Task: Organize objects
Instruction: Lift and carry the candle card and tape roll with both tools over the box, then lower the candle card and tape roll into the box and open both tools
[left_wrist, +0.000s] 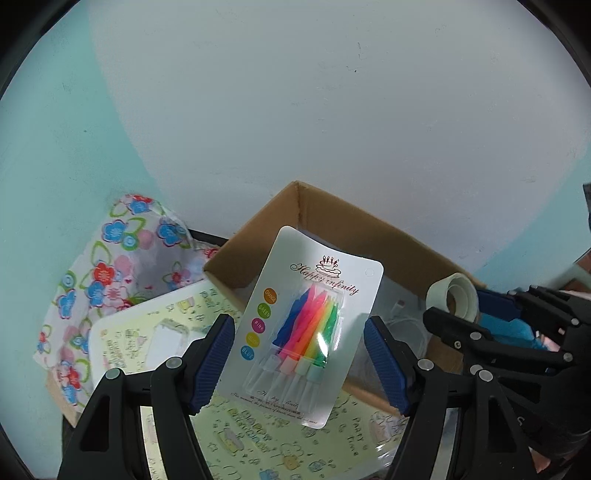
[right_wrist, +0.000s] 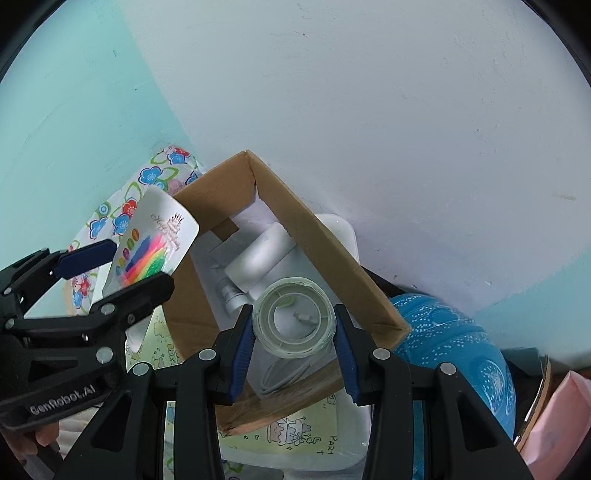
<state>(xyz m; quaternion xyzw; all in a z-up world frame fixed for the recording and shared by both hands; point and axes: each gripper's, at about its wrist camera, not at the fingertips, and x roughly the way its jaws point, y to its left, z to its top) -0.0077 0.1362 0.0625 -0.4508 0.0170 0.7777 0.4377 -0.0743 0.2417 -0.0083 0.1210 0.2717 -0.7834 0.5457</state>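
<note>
Both hands are loaded: the left gripper (left_wrist: 299, 363) has the candle card (left_wrist: 308, 328) across its wide-set jaws, though only the near pad plainly touches an edge, so the card may be pinched lightly and could twist or slide out if the hand tips. The right gripper (right_wrist: 293, 345) is closed partway on the tape roll (right_wrist: 295, 319), pads on both sides of its rim. Card and roll hang above the box (right_wrist: 314, 236), which stands against the wall; the card sits over its left corner, the roll over its near edge. Risk here: the card's corner could catch the box wall on the way down, or the round roll could squirm free of the pads and drop onto what lies below. Inside the box there's a white bottle (right_wrist: 255, 258) and a white cable (right_wrist: 284, 373). Left of it, a floral-lined box (left_wrist: 110, 266) holds a party-print pack (left_wrist: 147, 332). A blue bag (right_wrist: 454, 339) sits by the box's right corner
</note>
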